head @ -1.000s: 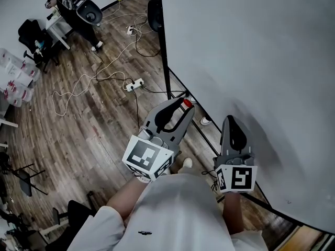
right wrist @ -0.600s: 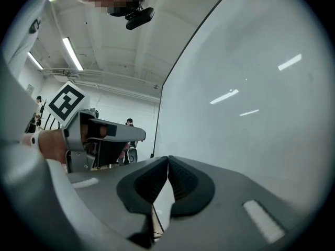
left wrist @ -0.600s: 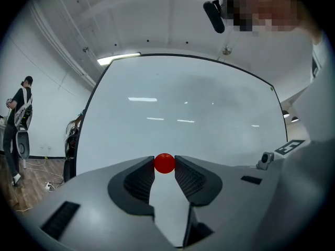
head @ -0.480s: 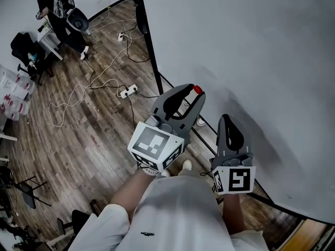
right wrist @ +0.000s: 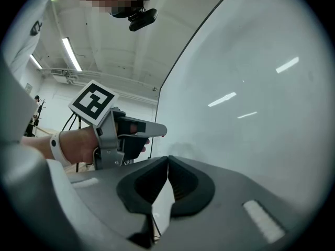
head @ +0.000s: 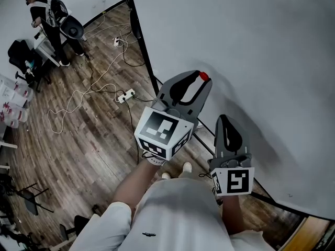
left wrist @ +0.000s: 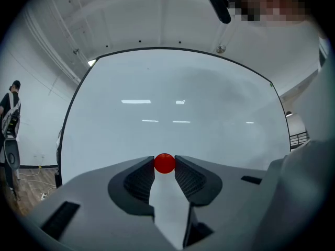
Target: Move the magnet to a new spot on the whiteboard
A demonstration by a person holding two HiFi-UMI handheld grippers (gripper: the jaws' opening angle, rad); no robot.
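Note:
A small round red magnet (left wrist: 164, 163) sits pinched between the tips of my left gripper (left wrist: 164, 166), which is shut on it. In the head view the magnet (head: 203, 77) shows at the raised tip of the left gripper (head: 202, 79), close in front of the whiteboard (head: 251, 46). I cannot tell whether the magnet touches the board. My right gripper (head: 223, 122) is lower and to the right, also near the board, jaws shut with nothing between them (right wrist: 167, 161). The whiteboard (left wrist: 172, 109) fills the left gripper view.
The whiteboard's black frame and stand (head: 144, 51) run down to a wooden floor (head: 78, 129). White cables and a power strip (head: 124, 95) lie on the floor. A person (head: 47, 17) stands by chairs and a desk at the far left.
My left gripper has risen and moved right toward the whiteboard, carrying the red magnet. The right gripper has stayed nearly still.

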